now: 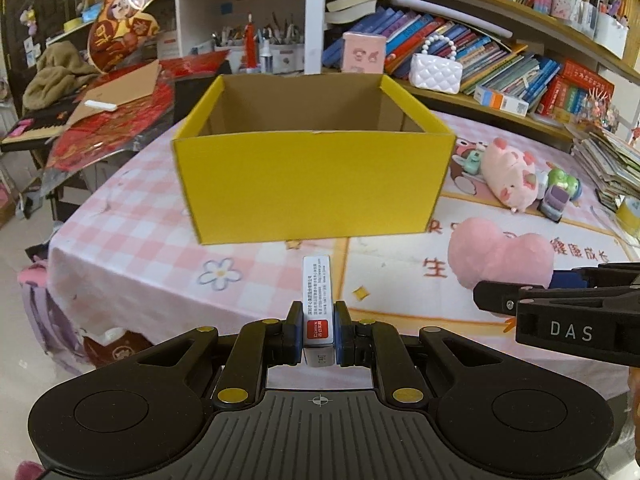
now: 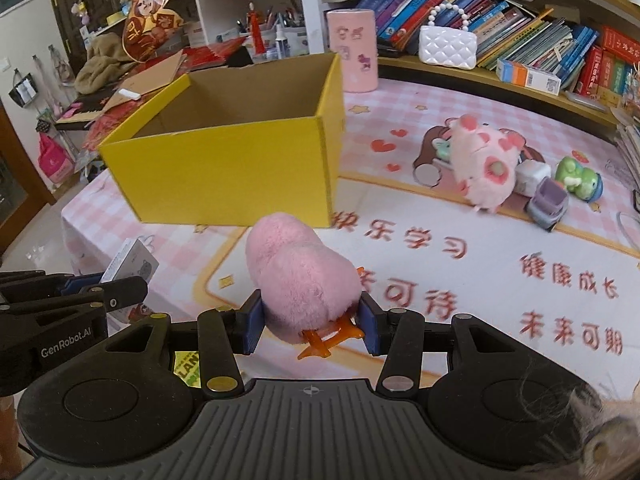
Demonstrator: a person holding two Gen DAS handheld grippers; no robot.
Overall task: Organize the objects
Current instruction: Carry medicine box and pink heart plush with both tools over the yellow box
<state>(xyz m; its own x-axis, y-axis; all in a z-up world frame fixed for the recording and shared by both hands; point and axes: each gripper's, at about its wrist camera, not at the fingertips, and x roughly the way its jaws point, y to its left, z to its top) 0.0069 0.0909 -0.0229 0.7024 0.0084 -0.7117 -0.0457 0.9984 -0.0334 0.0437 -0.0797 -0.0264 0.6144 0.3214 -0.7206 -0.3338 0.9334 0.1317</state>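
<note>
The left gripper (image 1: 318,330) is clamped on a small white carton (image 1: 317,300), a slim rectangular pack with a red label and fine print, its blue pads pressed flat against the two long sides. The right gripper (image 2: 311,322) is closed on a fluffy pink plush toy (image 2: 300,280), rounded and soft, with glossy orange plastic feet poking out below the pads. Only the right wrist view shows those feet and the left gripper from the side, the carton tilted up out of it; the left wrist view shows the plush merely as a pink lobed lump beside the right gripper's black arm, but gives the carton's label head-on. Beyond both stands an open yellow cardboard box (image 1: 312,188) with a plain brown inside, set on a pink checked tablecloth (image 1: 132,220) printed with flowers and red characters. Farther right on the cloth lie a spotted pink plush pig (image 2: 486,164), a small toy truck (image 2: 548,202) and a green toy (image 2: 580,180), well apart from the box. A quilted white handbag (image 2: 448,48) with a bead handle sits on the bookshelf behind.
</note>
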